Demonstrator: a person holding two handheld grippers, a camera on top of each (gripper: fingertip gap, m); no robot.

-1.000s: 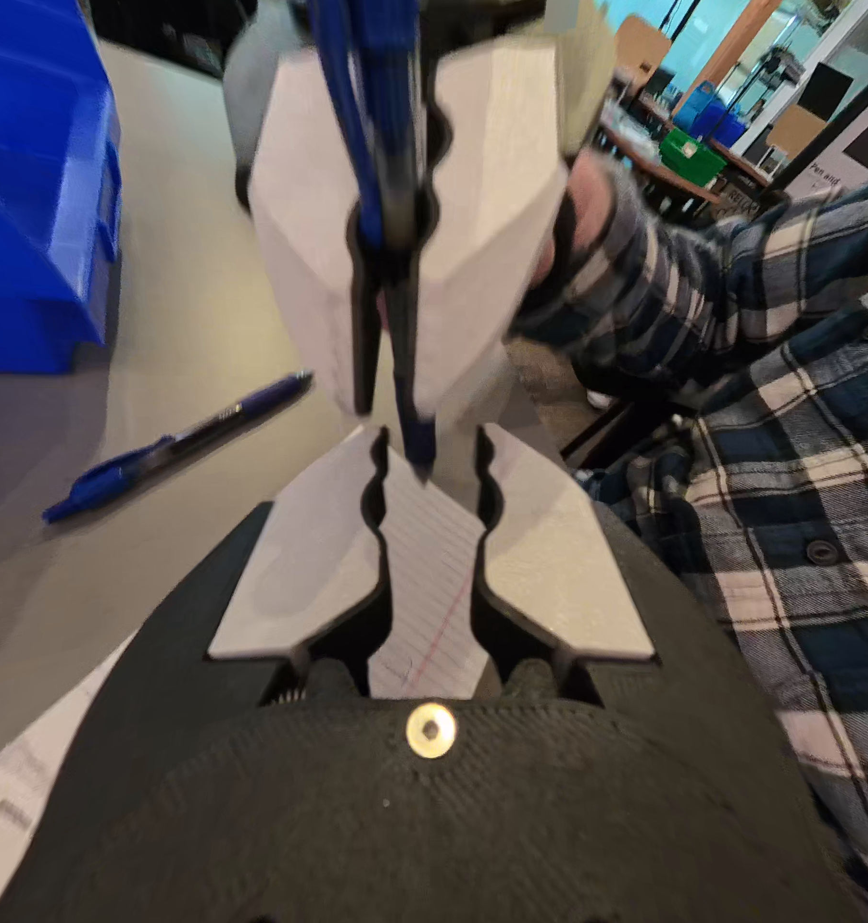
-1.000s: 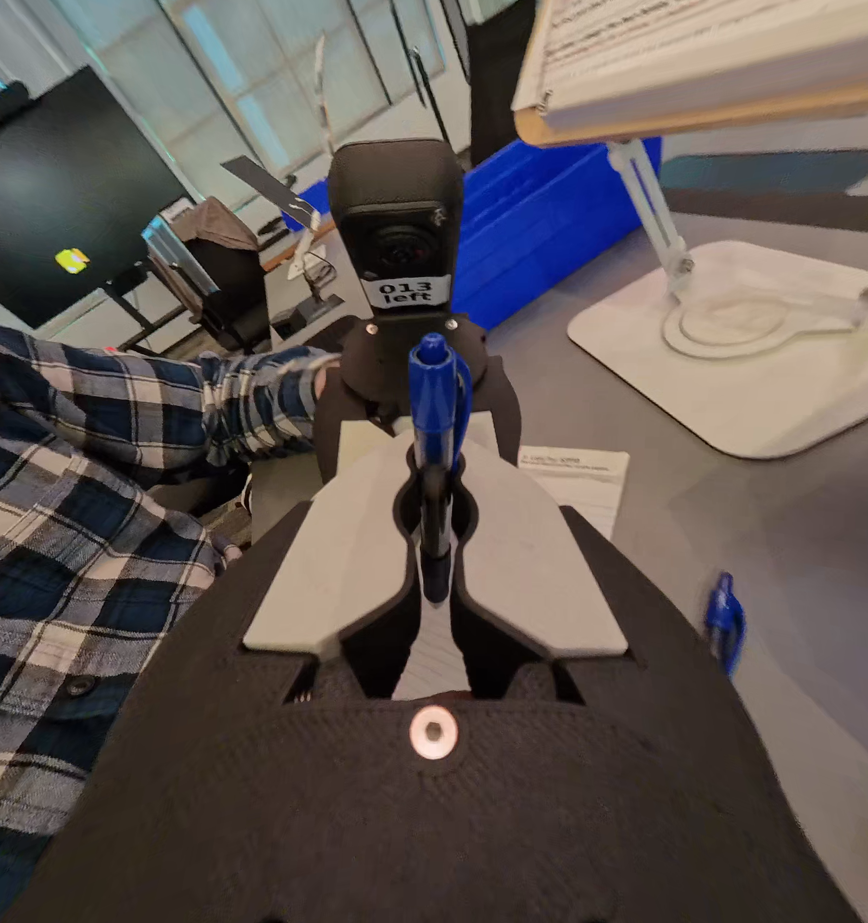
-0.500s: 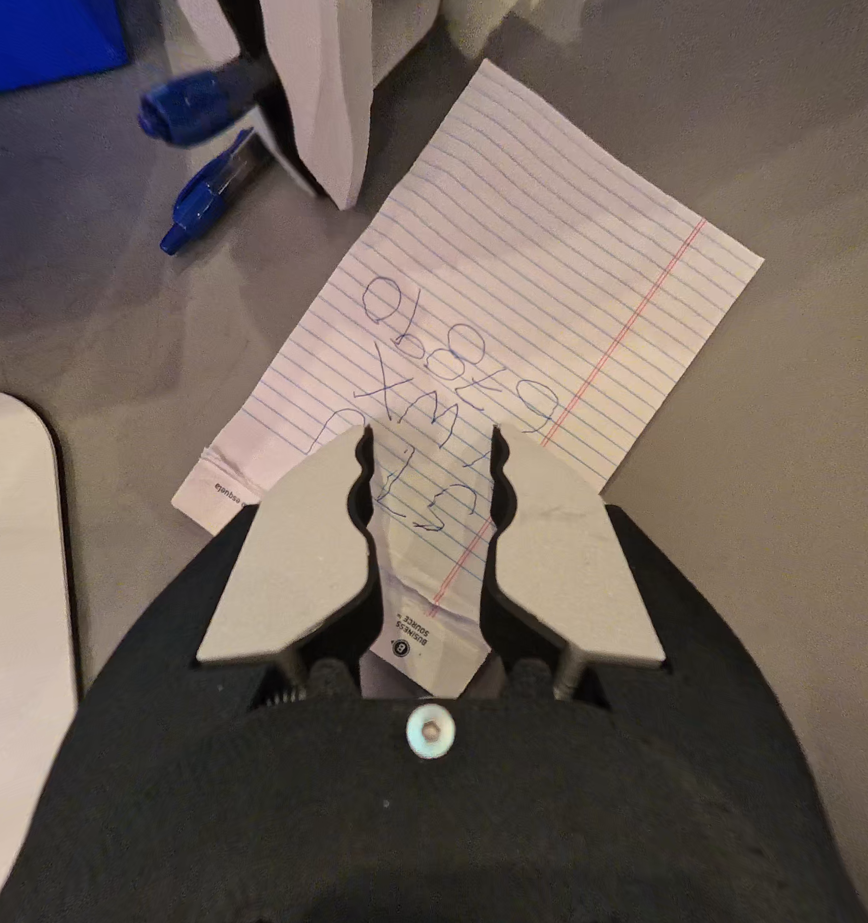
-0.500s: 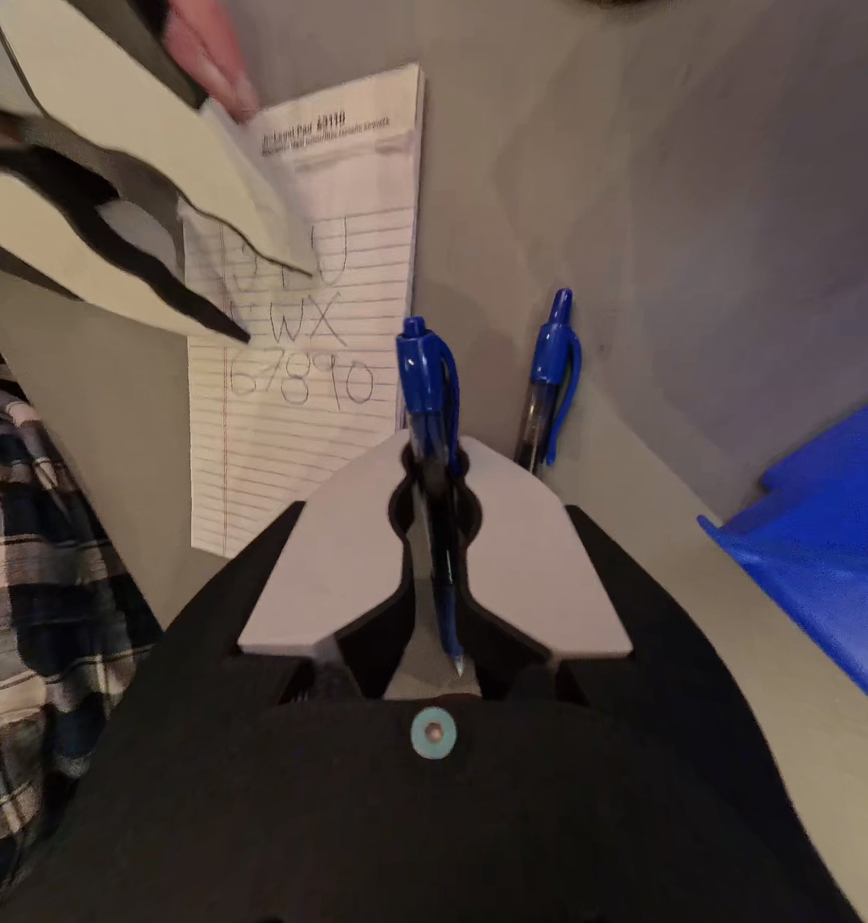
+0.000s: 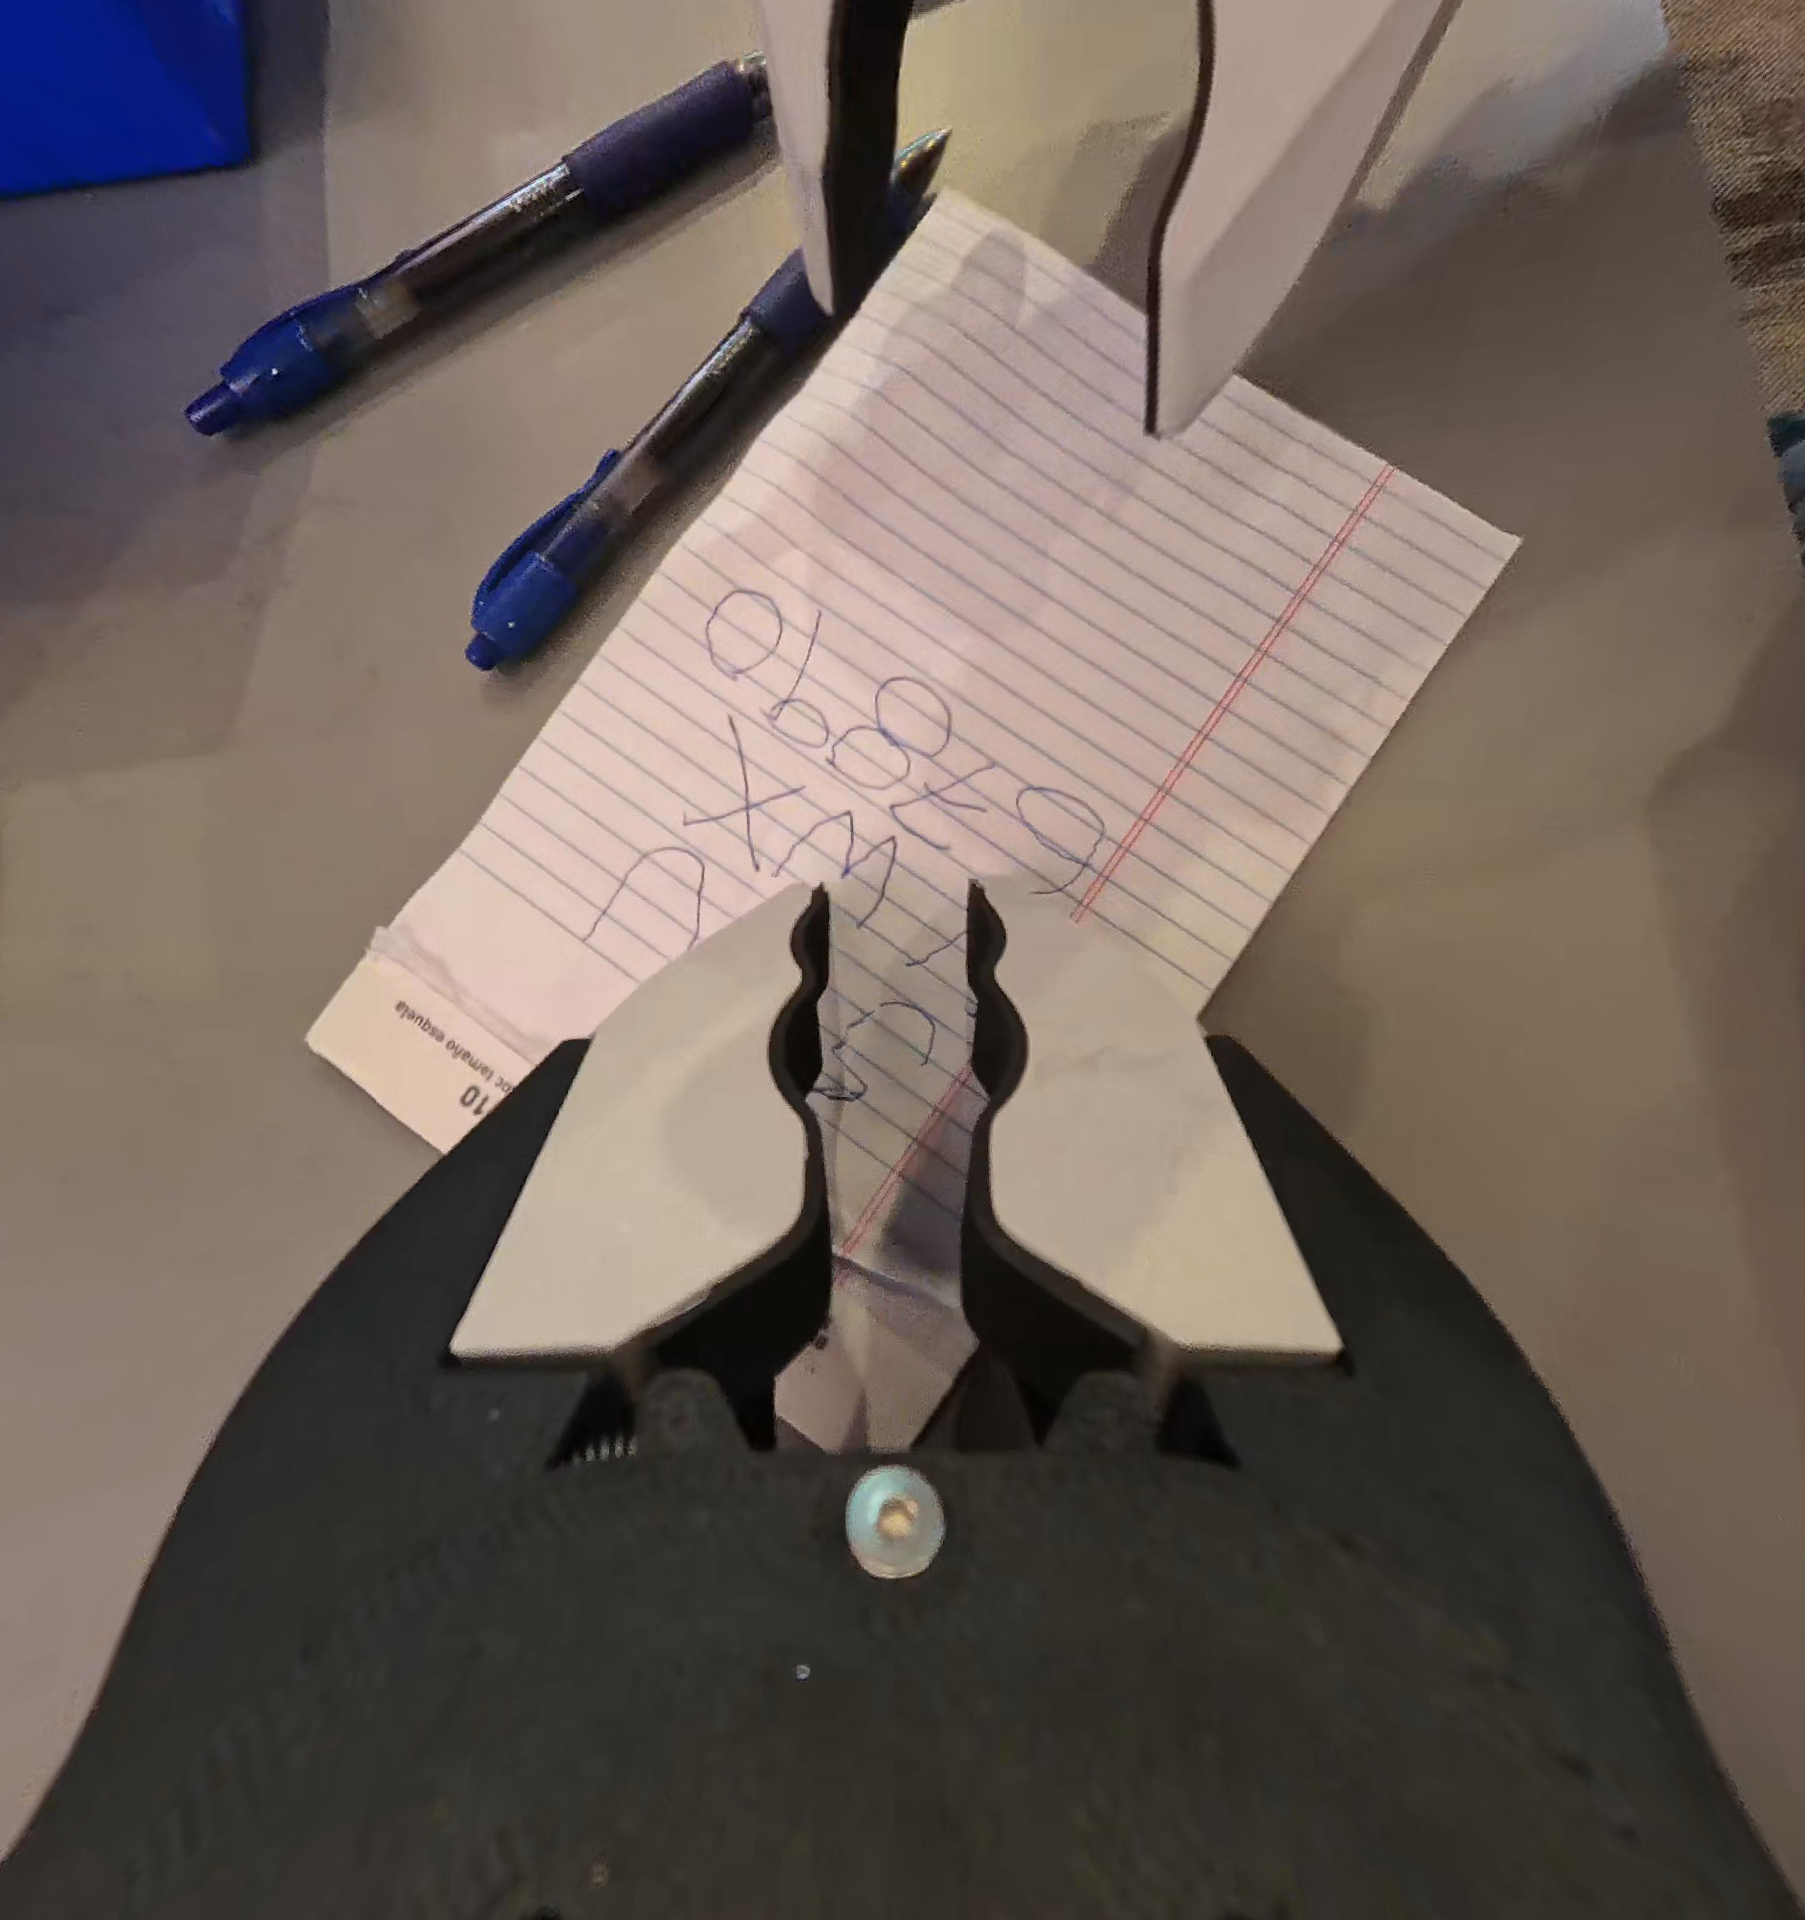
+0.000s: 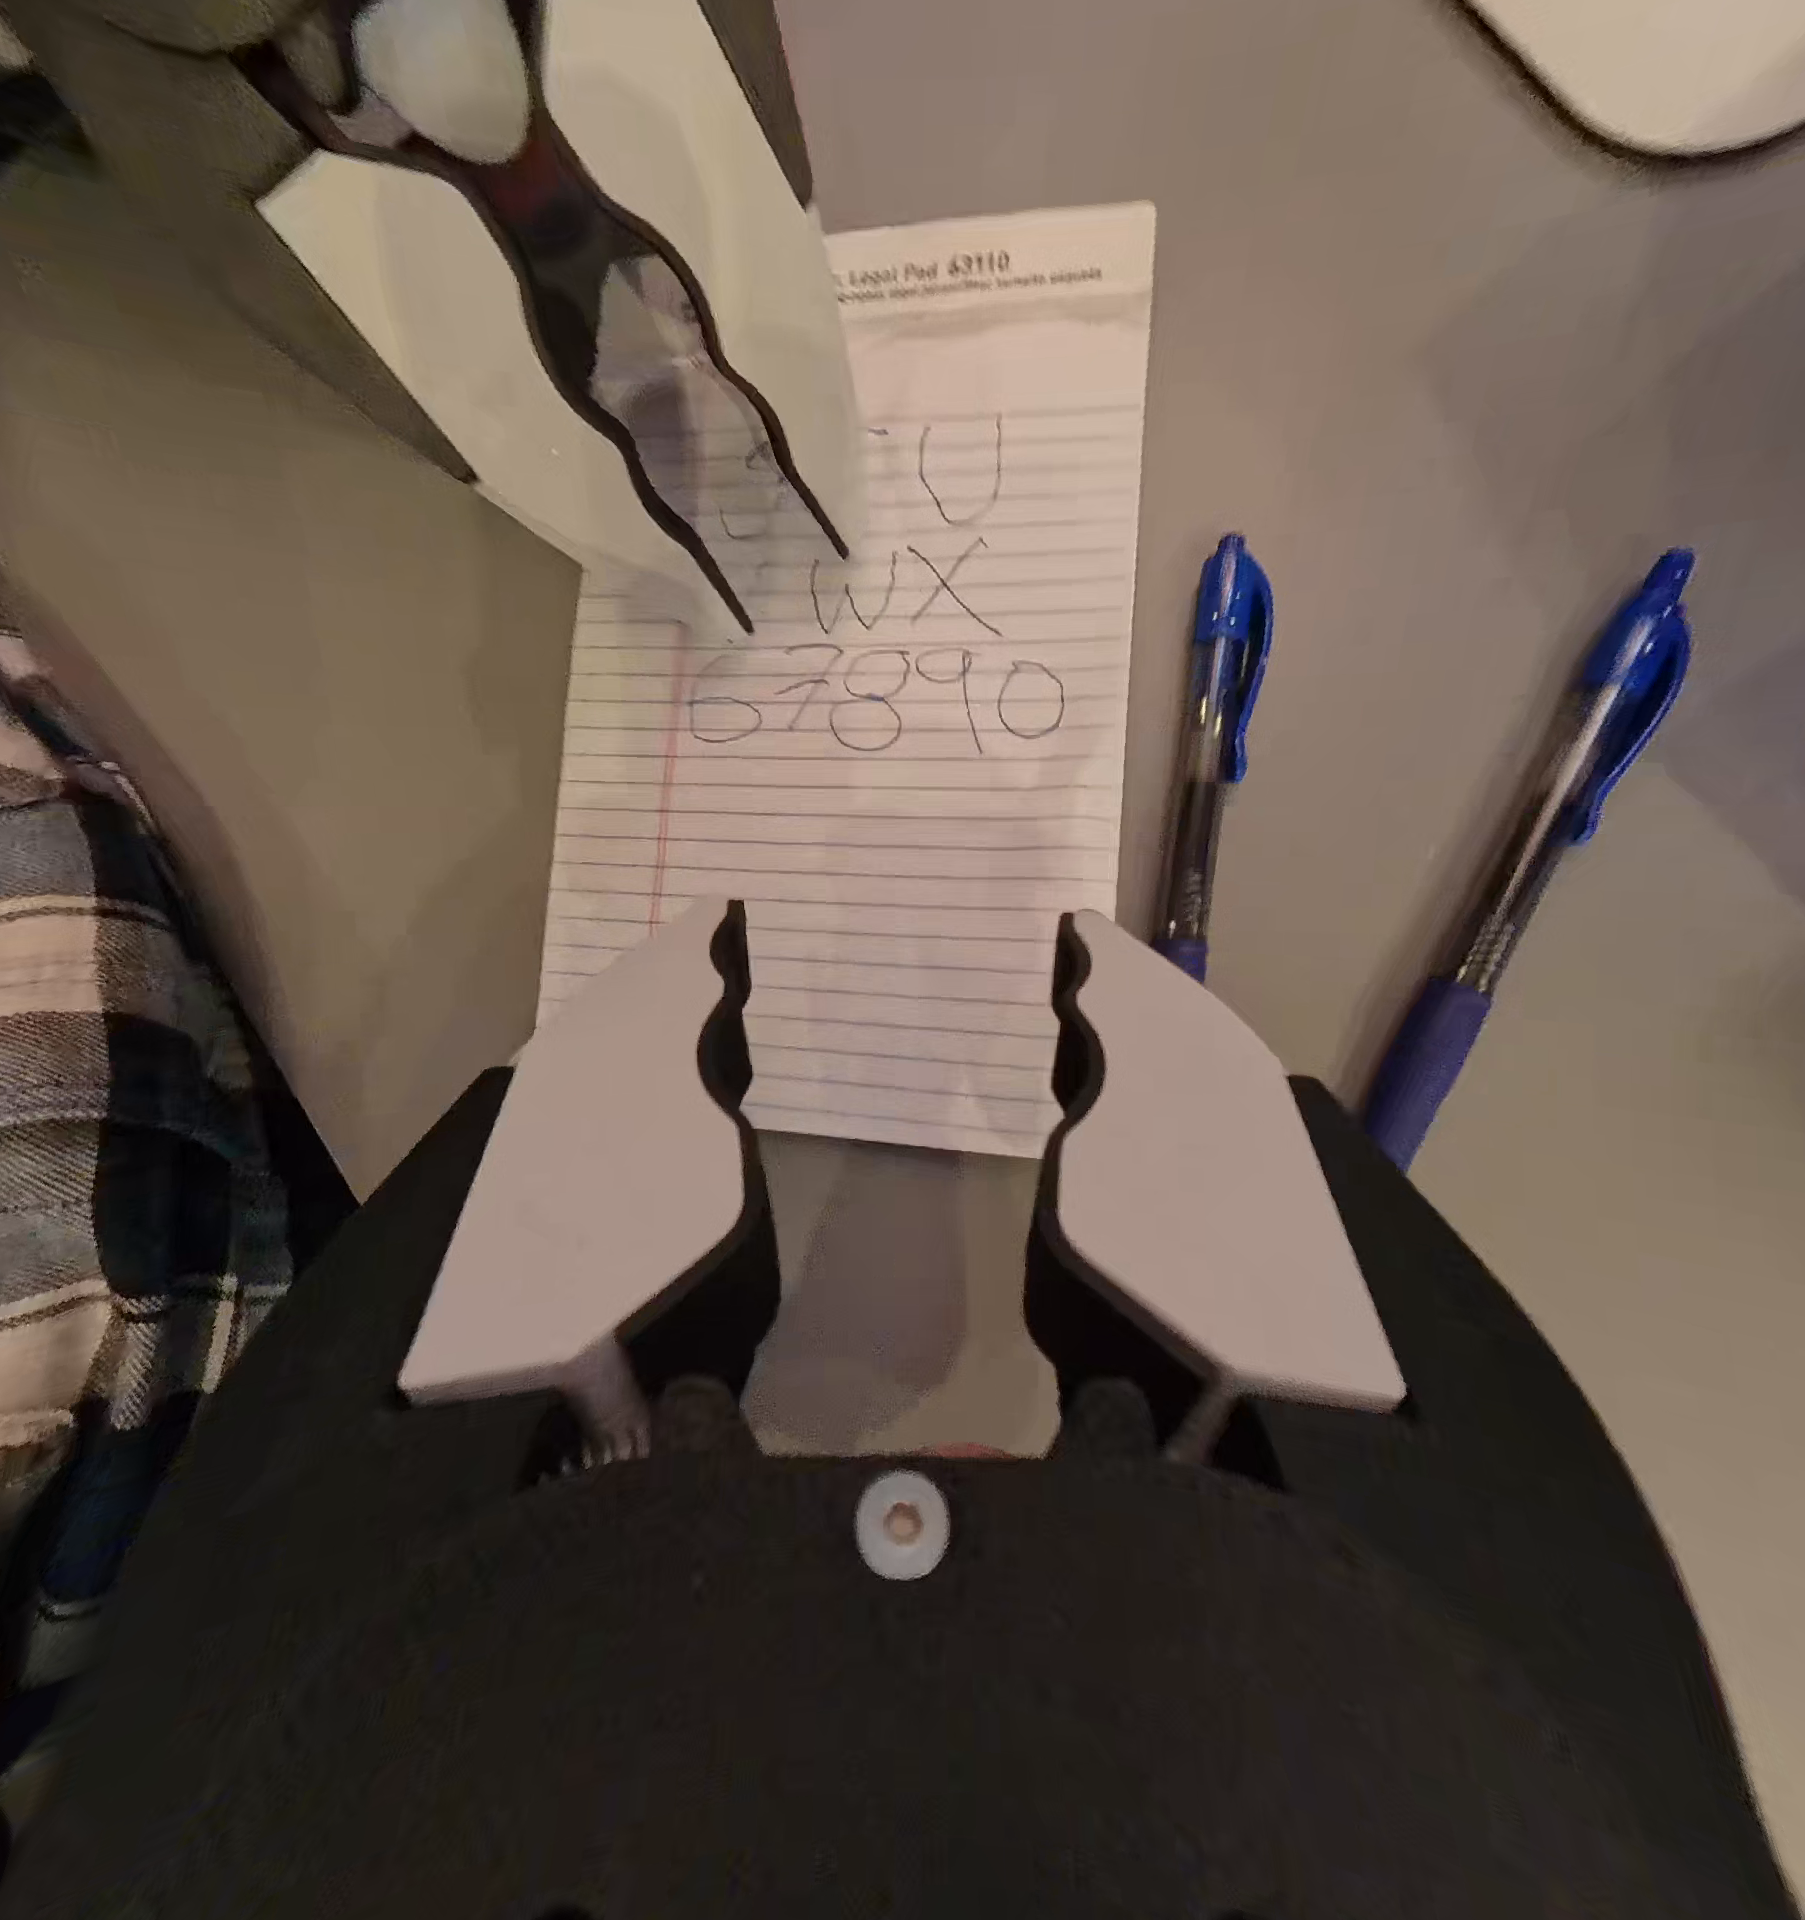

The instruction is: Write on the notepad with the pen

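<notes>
Since handwriting already fills the upper lines of the white ruled notepad (image 6: 877,831), which lies flat on the grey table (image 6: 1397,416), my guess is that the writing is done and the step in hand is pulling both tools clear. The blue retractable pen with the clear barrel (image 6: 1215,748) lies on the table just beside the pad's right edge, and a second pen of the same kind (image 6: 1563,790) rests a little farther right.

The right gripper (image 6: 898,925) hangs over the blank lower part of the page, its pale grey fingers (image 6: 607,1143) spread wide with nothing between them. The left gripper (image 5: 898,904) stands over the top corner of the pad by the binding strip, jaws narrowly parted. Paper shows in the gap, but I see no pinch on it, so I take it as holding nothing, perhaps just steadying the sheet.

To finish well, I would lift the right one straight up so no fingertip drags the page, keep it off the nearer pen so that it does not roll, and raise the left one last.
</notes>
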